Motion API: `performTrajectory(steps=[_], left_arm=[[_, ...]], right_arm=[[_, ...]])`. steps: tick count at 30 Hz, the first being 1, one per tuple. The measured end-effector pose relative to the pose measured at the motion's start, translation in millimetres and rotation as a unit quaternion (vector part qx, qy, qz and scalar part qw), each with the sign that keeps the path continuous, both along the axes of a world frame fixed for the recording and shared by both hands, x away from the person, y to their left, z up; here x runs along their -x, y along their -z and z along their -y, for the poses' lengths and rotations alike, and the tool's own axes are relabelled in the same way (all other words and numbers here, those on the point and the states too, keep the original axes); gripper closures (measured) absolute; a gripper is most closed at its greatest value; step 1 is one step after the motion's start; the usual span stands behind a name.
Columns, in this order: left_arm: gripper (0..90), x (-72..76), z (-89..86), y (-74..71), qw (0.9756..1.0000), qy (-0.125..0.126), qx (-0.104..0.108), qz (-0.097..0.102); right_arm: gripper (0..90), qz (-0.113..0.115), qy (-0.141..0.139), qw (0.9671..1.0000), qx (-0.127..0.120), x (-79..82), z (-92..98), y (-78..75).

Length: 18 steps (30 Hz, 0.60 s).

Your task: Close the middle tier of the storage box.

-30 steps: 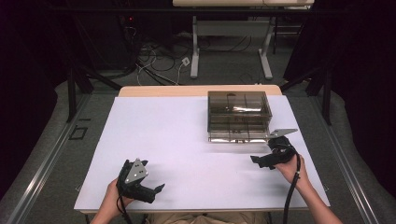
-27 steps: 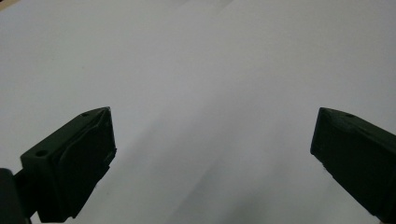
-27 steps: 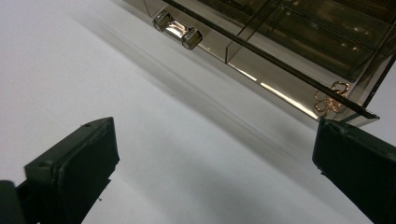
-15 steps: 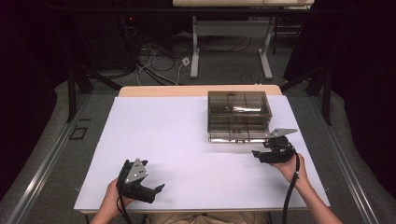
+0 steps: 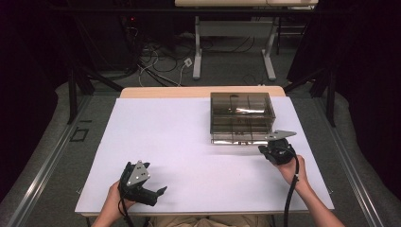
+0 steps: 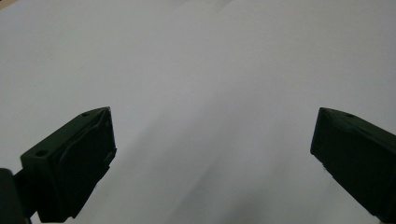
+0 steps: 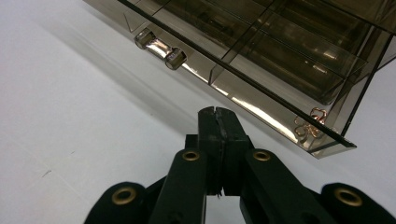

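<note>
White tabletop [image 5: 189, 137] before me, smoked clear drawer box [image 5: 241, 113] far right, my right gripper [image 7: 218, 114] pinched closed, empty, near its handle [image 7: 160, 46], my left gripper [image 6: 212, 135] spread wide over bare surface near me.

Showing bare forearms with no sleeves in the high view. Gripping a black left gripper [image 5: 142, 182] topped by a grey three-cornered plate dotted with small holes. Carrying the same grey plate on the black right gripper [image 5: 278, 146], with a black cable trailing back along the forearm. Showing blocky matte-black jaws with small round holes in the left gripper view. Displaying brass-ringed pivot holes on black linkage arms in the right gripper view.
</note>
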<state>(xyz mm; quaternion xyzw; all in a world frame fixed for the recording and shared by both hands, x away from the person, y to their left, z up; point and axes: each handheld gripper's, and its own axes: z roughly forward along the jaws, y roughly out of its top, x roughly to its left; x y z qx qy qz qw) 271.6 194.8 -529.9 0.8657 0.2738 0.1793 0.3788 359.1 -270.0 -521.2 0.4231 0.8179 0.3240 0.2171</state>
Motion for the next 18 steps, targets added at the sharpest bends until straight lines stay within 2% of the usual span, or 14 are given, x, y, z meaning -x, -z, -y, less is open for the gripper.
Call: performTrajectory(steps=[18], left_arm=[[0.1,-0.5,0.6,1.1,1.0000,-0.002,0.003,0.002]], right_arm=[[90.0,0.016,0.003,0.9998,0.013,-1.8,-4.9,6.9]])
